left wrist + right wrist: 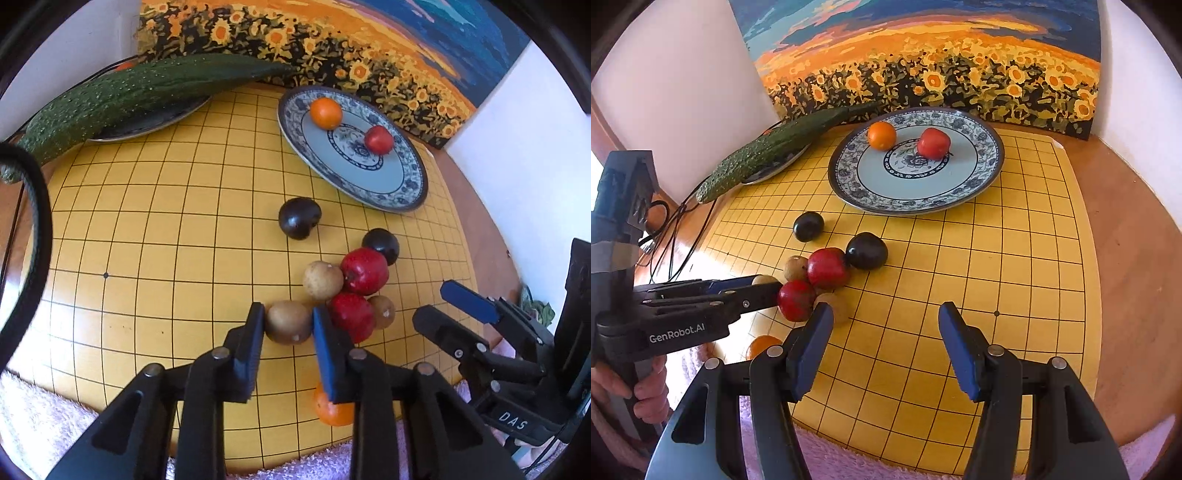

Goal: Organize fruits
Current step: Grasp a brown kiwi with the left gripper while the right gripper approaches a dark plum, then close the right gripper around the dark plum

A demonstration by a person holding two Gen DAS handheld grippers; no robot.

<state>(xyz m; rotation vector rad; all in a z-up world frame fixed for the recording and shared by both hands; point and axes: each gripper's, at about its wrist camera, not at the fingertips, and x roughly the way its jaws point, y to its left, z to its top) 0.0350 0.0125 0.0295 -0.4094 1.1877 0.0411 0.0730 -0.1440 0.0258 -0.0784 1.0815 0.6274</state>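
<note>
My left gripper (pixel 289 319) is shut on a brown round fruit (pixel 286 322) resting on the yellow grid board (pixel 147 258); both pads press its sides. Beside it lies a cluster of two red fruits (pixel 365 270), two more brown ones (pixel 323 280) and a dark plum (pixel 381 245). Another dark plum (pixel 299 218) lies apart. An orange (pixel 332 411) sits under the left gripper's fingers. The blue-and-white plate (pixel 990 162) holds an orange (pixel 882 135) and a red fruit (pixel 933 143). My right gripper (pixel 882 317) hangs open over bare board, right of the cluster.
A long cucumber (pixel 129 96) lies across a second plate (pixel 155 123) at the back left, with cables (pixel 683 229) beside it. A sunflower painting (pixel 923 66) leans on the wall behind. A pink towel (pixel 37 406) lies under the board's near edge. A hand (pixel 646 398) holds the left gripper.
</note>
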